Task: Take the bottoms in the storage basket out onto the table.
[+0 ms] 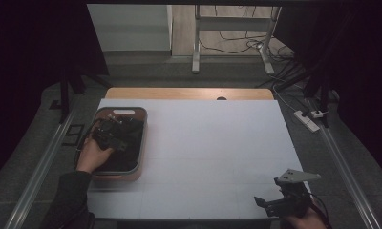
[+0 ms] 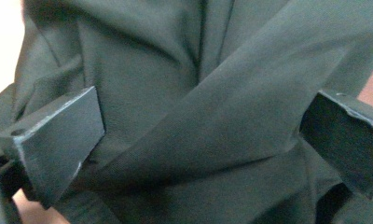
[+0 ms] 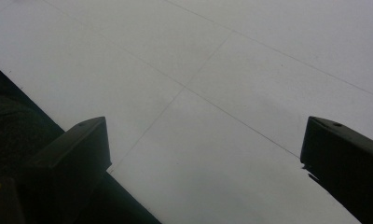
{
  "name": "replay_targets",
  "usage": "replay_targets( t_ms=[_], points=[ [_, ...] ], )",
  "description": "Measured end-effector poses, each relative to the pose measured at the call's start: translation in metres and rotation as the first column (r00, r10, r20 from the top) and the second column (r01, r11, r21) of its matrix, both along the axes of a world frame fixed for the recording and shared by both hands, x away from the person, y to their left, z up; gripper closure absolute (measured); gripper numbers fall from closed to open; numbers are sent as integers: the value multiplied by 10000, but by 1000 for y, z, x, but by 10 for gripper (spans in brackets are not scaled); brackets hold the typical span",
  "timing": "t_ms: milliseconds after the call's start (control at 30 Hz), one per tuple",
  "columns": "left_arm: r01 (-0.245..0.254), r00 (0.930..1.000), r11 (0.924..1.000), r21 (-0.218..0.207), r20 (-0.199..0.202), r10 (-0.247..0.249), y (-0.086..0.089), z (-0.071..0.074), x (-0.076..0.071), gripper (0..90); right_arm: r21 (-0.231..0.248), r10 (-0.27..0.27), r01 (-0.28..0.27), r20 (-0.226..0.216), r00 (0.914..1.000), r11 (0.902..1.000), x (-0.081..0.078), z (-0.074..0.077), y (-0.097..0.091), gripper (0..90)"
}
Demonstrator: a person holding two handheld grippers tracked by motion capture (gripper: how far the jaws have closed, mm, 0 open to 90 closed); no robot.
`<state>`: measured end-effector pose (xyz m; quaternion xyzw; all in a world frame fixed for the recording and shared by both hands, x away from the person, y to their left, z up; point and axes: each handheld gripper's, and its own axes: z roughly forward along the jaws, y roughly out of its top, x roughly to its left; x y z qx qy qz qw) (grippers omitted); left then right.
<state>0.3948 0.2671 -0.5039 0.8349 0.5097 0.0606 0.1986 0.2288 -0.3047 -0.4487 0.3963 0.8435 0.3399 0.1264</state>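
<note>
A dark green cloth (image 2: 184, 107) lies crumpled in a pinkish bin (image 1: 142, 143) at the table's left. My left gripper (image 1: 111, 133) is down inside that bin. Its jaws stand wide apart, with a thick fold of the cloth (image 1: 129, 152) lying between them; they are open and not pressing it. My right gripper (image 1: 270, 202) hovers low over the white table sheet (image 3: 231, 70) near the front right edge. It is open with nothing between its fingers (image 3: 77, 154).
The white sheet (image 1: 213, 143) covers most of the wooden table. A metal rail runs along each side of the table. Cables and a power strip (image 1: 307, 119) lie on the floor beyond the right rail. A table's front edge (image 3: 40, 116) shows dark at the left.
</note>
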Motion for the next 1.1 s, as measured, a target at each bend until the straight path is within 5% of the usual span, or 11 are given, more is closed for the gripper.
replay_targets(
  t_ms=[200, 367, 733, 833, 867, 900, 933, 1033, 1100],
  points=[
    [165, 9994, 9995, 280, -316, -157, -4, -5, 3, 0, -14, 41, -40, 19, 10000, 10000, 0, 0, 0, 15],
    [380, 9981, 9945, 973, -530, -329, -12, -9, 6, 0, -8, 54, -54, 13, 10000, 10000, 0, 0, 0, 15],
    [363, 9968, 9926, 1162, -751, -277, -16, -10, 10, 10, -67, 82, -81, 74, 9999, 9999, -1, 0, 0, 15],
    [365, 9966, 9964, 759, -770, -306, -13, -7, 7, 228, -70, 68, -68, 65, 10000, 10000, -1, 0, 0, 15],
    [319, 9970, 9971, 697, -726, -269, -12, -7, 6, 228, -70, 68, -68, 65, 10000, 10000, -1, 0, 0, 15],
    [286, 9973, 9972, 686, -696, -239, -10, -6, 6, 340, -94, 85, -84, 52, 10000, 9999, -1, 0, 1, 15],
    [221, 9977, 9973, 695, -660, -175, -9, -5, 6, 340, -94, 85, -84, 52, 10000, 9999, -1, 0, 1, 15],
    [163, 9979, 9966, 804, -632, -113, -8, -3, 6, 567, -110, 98, -97, 76, 9999, 9999, -1, 0, 1, 15],
    [249, 9984, 9946, 1006, -522, -197, -11, -2, 5, 637, -109, 83, -82, 67, 9999, 9999, -1, 0, 1, 15]
  ],
)
